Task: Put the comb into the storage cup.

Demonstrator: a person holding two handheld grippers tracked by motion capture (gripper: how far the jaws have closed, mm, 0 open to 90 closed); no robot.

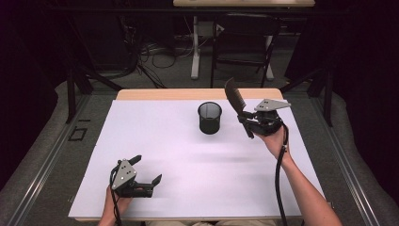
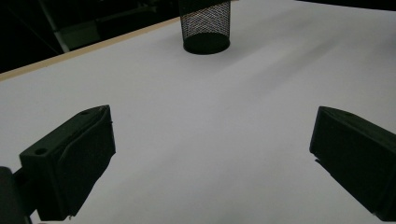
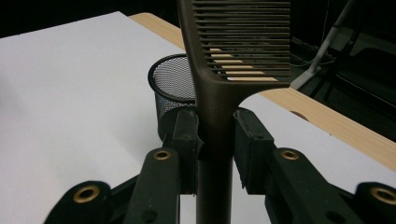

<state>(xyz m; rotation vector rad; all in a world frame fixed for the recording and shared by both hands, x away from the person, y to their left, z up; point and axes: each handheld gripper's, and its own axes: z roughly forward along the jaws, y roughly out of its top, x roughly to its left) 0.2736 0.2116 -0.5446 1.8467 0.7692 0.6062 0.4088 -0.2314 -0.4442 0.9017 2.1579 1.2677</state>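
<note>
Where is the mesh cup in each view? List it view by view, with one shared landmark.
High view: the mesh cup stands upright on the white sheet, centre-far, left of the comb.
Left gripper view: top centre, far beyond the open fingers, its upper part cut off by the picture's edge.
Right gripper view: centre-left, just behind the comb's handle and the fingers clamping it.
Shared landmark: the table's wooden far edge.

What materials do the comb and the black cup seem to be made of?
The comb looks like moulded plastic, dark brown with a dull sheen: its teeth and handle form one smooth piece. The cup appears to be black wire mesh, probably metal, with a matte finish: light shows through its fine grid wall.
</note>
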